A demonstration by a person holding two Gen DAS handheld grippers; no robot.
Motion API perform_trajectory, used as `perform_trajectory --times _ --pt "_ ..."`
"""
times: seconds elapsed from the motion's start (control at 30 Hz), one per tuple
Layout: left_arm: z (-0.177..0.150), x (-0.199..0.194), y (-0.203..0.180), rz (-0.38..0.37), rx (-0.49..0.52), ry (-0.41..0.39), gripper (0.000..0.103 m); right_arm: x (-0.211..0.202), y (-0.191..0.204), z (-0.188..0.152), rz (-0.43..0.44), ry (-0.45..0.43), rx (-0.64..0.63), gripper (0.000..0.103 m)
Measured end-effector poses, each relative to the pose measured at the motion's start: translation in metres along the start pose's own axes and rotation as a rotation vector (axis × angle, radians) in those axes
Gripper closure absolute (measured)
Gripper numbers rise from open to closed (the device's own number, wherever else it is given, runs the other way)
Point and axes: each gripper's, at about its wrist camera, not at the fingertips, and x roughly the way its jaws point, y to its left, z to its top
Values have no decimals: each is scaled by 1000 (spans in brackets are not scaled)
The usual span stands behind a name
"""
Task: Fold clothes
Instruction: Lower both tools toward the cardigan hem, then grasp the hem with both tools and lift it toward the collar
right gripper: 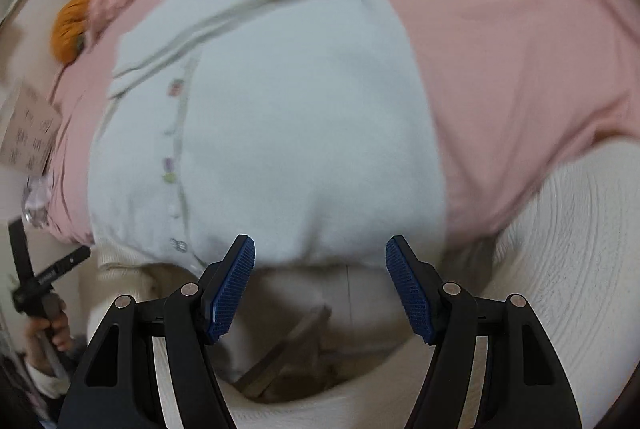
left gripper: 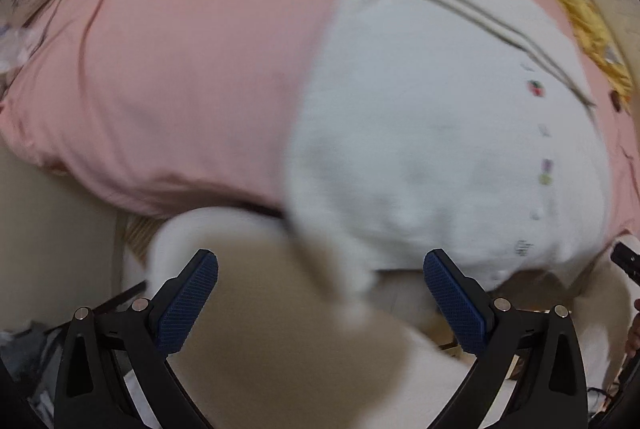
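Both tongs, left (left gripper: 321,303) and right (right gripper: 320,287), released above white cardigan (left gripper: 440,149); orange pumpkin (right gripper: 70,31) only rightward.

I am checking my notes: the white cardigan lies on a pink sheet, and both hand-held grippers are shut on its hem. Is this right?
Not quite. The white cardigan does lie on the pink sheet, but the left hand-held gripper and right hand-held gripper are open and hold nothing, as each wrist view shows.
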Motion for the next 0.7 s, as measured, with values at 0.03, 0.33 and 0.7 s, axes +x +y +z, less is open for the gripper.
perform_trajectory --times 0.03,0.33,0.7 --pt "1 3 8 -6 -9 23 0 4 -8 3 5 35 20 34" --pt "26 29 2 -167 191 152 0 32 -40 42 -140 294 -136 29" --pt "38 83 -25 -243 274 329 0 110 -36 26 -55 565 -160 27"
